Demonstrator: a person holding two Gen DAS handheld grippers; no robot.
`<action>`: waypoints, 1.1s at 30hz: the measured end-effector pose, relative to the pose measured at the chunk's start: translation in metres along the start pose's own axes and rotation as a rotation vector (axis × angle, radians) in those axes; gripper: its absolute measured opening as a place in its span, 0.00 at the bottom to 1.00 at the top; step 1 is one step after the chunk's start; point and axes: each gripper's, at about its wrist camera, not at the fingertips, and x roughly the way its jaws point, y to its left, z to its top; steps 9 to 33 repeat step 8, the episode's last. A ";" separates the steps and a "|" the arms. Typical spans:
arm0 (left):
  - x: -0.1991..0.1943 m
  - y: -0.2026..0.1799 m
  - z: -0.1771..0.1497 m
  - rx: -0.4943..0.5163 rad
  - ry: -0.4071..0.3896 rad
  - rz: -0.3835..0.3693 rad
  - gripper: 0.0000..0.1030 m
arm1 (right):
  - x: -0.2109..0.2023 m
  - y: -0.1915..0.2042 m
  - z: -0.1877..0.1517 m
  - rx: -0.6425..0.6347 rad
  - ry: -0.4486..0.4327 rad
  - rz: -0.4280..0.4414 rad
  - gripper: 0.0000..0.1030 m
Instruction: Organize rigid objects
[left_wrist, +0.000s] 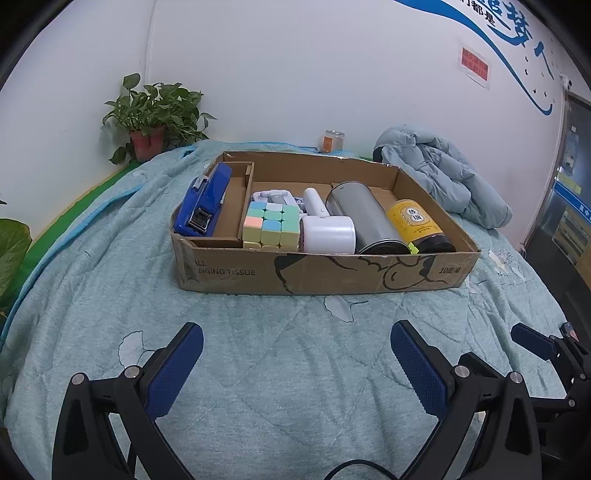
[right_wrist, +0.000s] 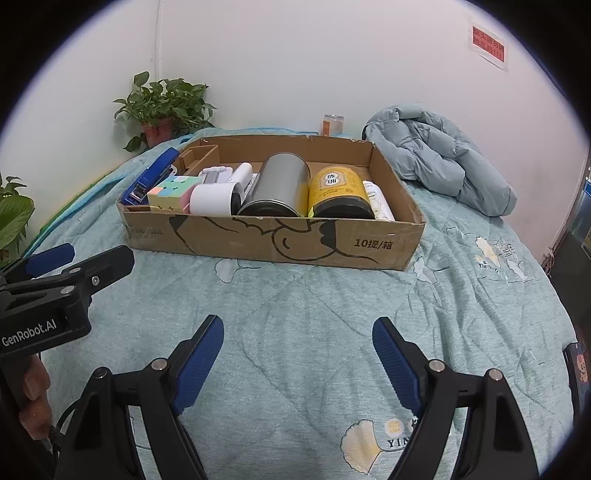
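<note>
A shallow cardboard box (left_wrist: 321, 271) sits on a teal quilted blanket (left_wrist: 277, 354), and every loose item lies inside it. In the narrow left compartment a blue stapler (left_wrist: 205, 201) rests tilted against the divider. In the main compartment, from left to right, are a pastel puzzle cube (left_wrist: 271, 225), a white handheld device with a round head (left_wrist: 327, 229), a metal cylindrical canister (left_wrist: 364, 218) lying on its side, and a yellow-labelled jar with a dark lid (left_wrist: 417, 225); these touch one another in a row along the front wall. The right wrist view also shows a slim white bottle (right_wrist: 378, 201) just beside the jar, against the right wall. The left gripper (left_wrist: 295, 354) hovers over bare blanket in front of the box, its jaws wide apart and holding nothing. The right gripper (right_wrist: 297, 350) hovers likewise beside it, jaws spread and empty. Behind the box stand a potted plant (left_wrist: 151, 118), a glass jar (left_wrist: 332, 142) and a crumpled light blue jacket (left_wrist: 439, 173).
</note>
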 end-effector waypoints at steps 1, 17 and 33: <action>0.000 -0.001 0.000 0.000 0.002 -0.001 0.99 | 0.000 0.000 0.000 0.001 -0.001 0.000 0.80; 0.000 -0.005 0.001 0.017 -0.014 0.000 0.99 | 0.000 -0.002 0.000 0.000 0.001 0.000 0.80; 0.000 -0.005 0.001 0.017 -0.014 0.000 0.99 | 0.000 -0.002 0.000 0.000 0.001 0.000 0.80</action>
